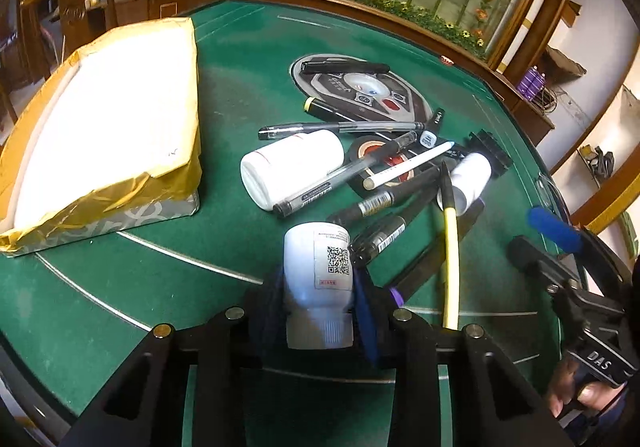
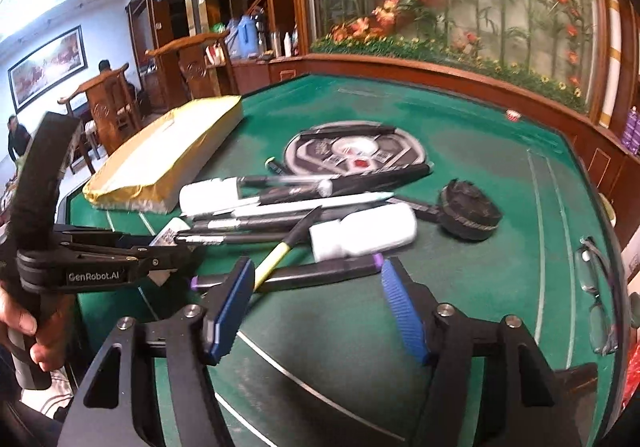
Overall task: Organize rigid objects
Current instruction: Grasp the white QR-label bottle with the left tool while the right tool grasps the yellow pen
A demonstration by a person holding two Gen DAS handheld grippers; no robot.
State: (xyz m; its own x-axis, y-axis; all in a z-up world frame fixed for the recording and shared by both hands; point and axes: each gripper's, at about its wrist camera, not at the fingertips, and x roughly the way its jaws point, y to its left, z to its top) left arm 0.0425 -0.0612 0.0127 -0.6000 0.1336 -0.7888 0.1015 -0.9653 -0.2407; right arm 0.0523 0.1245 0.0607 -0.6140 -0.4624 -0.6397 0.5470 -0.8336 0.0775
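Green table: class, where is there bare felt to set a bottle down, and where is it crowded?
Free: the green table felt between the yellow box and the near edge, and the far felt behind the round panel. Crowded: the middle, where pens, white bottles and tape pile up.

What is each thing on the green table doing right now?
QR bottle: gripped in the left tongs.
Right tongs: open, nothing between them.
Big white bottle: lying on its side.
Small white bottle: lying down, capped.
Box: lid off.
Glasses: unfolded, flat.
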